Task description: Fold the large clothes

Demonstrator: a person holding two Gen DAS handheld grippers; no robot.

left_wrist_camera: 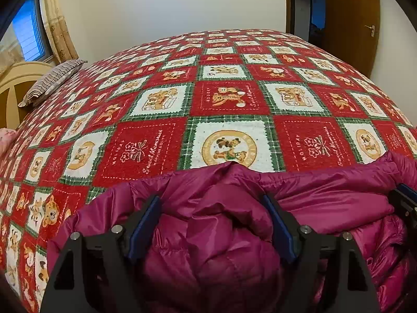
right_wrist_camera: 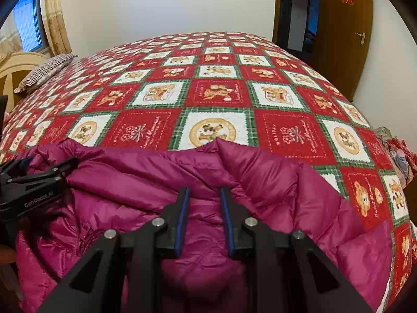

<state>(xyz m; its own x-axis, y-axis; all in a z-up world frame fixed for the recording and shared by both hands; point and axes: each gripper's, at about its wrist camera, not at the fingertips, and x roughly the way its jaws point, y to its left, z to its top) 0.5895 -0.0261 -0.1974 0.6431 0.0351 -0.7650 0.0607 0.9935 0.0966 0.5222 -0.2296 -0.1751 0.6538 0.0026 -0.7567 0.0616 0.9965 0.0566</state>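
Note:
A magenta puffer jacket (left_wrist_camera: 234, 208) lies bunched at the near edge of the bed, also in the right wrist view (right_wrist_camera: 273, 182). My left gripper (left_wrist_camera: 211, 200) is wide open, its blue-padded fingers (left_wrist_camera: 146, 224) on either side of a puffy fold of the jacket, not clamped. My right gripper (right_wrist_camera: 204, 193) is partly open over the jacket, with fabric between its pads (right_wrist_camera: 182, 216) but a gap showing. The left gripper also shows at the left edge of the right wrist view (right_wrist_camera: 39, 177); the right gripper shows at the right edge of the left wrist view (left_wrist_camera: 406, 200).
The bed has a red, white and green teddy-bear blanket (left_wrist_camera: 229, 99). A striped pillow (left_wrist_camera: 49, 80) lies by the headboard (left_wrist_camera: 15, 83) at far left. A wooden door (left_wrist_camera: 351, 20) stands at back right. Some clothes (right_wrist_camera: 398, 151) sit past the bed's right edge.

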